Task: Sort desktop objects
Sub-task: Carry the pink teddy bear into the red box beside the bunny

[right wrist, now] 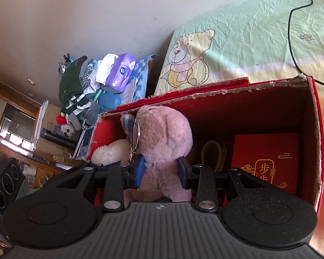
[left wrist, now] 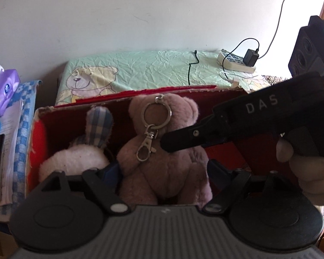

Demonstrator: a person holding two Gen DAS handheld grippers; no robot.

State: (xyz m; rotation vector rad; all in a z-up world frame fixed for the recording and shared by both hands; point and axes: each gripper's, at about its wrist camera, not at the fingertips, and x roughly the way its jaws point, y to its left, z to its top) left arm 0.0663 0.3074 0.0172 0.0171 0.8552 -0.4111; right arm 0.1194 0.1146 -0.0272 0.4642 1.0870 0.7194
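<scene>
A pink teddy bear (left wrist: pixel 162 161) with a metal keyring (left wrist: pixel 156 113) stands upright in a red cardboard box (left wrist: pixel 226 91). My right gripper (right wrist: pixel 161 168) is shut on the bear (right wrist: pixel 164 133) at its neck, blue pads pressing in from both sides. In the left wrist view it reaches in from the right, one black finger (left wrist: pixel 177 139) against the bear's shoulder. My left gripper (left wrist: pixel 164 170) is open, its jaws spread wide to either side of the bear's body. A white plush with a plaid ear (left wrist: pixel 75 159) lies left of the bear. A red booklet (right wrist: pixel 263 159) lies in the box's right half.
The box sits on a green sheet with a bear print (left wrist: pixel 140 69). A power strip with a charger (left wrist: pixel 235 61) and cables lie at its far right. A tissue pack (left wrist: pixel 5 86), papers and piled clothes (right wrist: pixel 73 84) crowd the left. A black speaker (left wrist: pixel 308 49) stands right.
</scene>
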